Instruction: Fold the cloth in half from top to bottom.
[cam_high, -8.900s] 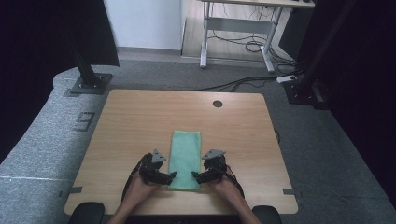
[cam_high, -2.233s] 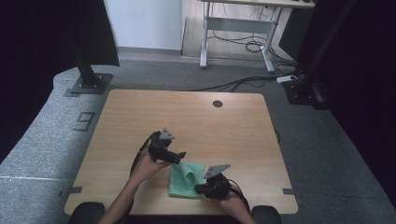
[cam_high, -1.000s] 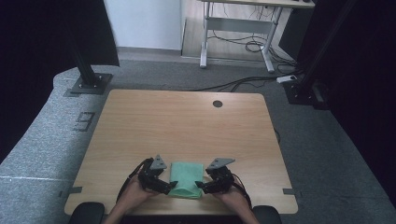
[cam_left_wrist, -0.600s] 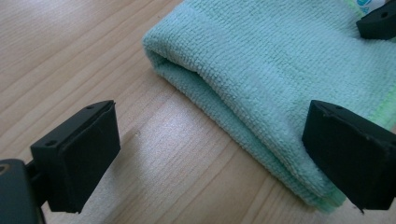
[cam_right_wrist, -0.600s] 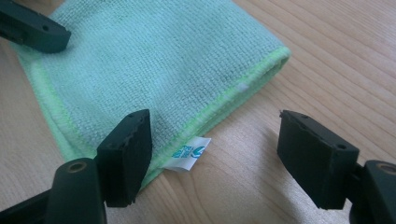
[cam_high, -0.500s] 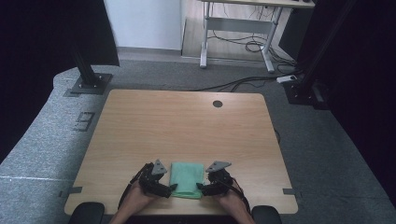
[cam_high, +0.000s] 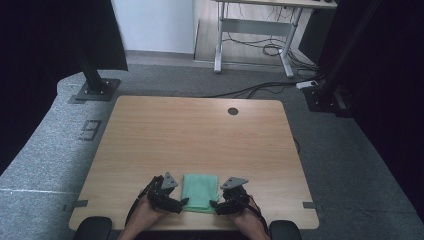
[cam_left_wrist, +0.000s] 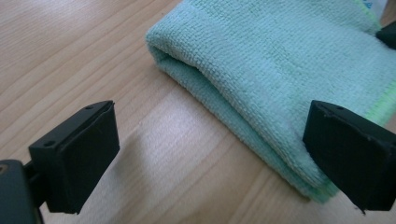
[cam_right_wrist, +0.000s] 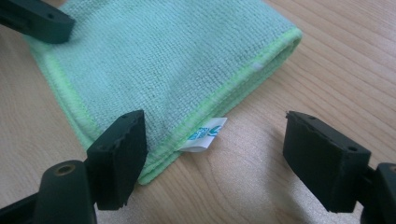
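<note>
Now the folded soft green cloth lies on the wooden table. The left hand-held gripper and the right hand-held gripper sit beside it, both open; the right one's jaws have just been opening.

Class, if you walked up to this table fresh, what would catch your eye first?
A folded green cloth lies near the front edge of the wooden table. The left claw and right claw sit on either side of it, both open. A small white label pokes from its corner.
</note>
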